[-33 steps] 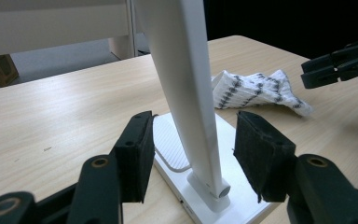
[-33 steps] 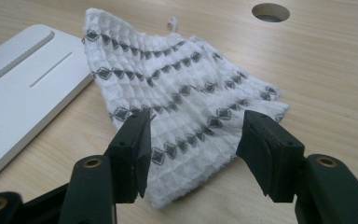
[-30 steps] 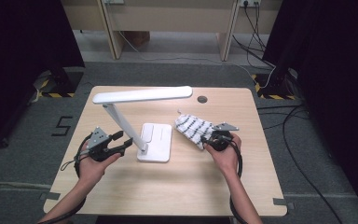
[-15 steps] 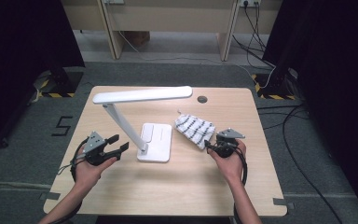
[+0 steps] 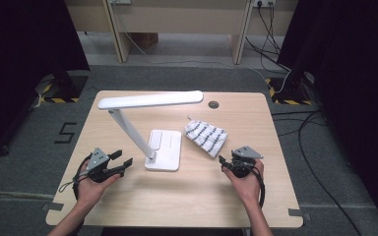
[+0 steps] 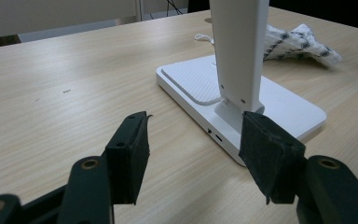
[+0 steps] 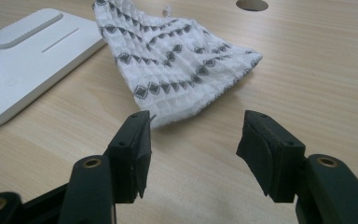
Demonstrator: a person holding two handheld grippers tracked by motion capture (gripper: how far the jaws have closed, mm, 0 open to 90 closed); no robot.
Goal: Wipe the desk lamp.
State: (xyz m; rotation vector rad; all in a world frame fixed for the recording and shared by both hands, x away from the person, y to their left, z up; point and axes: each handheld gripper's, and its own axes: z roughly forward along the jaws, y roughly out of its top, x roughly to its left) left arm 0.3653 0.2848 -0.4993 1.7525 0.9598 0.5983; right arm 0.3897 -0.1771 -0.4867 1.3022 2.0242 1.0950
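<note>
Overhead: your left tool (image 5: 124, 162) open, its jaws just been widening, nothing between them, near white plastic desk lamp (image 5: 163, 149) on light wooden desk (image 5: 187, 201). Your right tool (image 5: 222, 161) open, empty, just short of white cloth with grey diamond stripes (image 5: 206, 137).

Left gripper view: lamp base (image 6: 284, 105) ahead of jaws, apart.

Right gripper view: cloth (image 7: 177, 58) lies flat, just beyond jaws.

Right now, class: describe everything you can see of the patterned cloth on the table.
The cloth is white waffle-weave fabric with rows of dark diamond marks, loosely folded into a rough wedge with a small loop at its far end. It lies flat on the wooden table, just right of the lamp base, nothing touching it.
</note>
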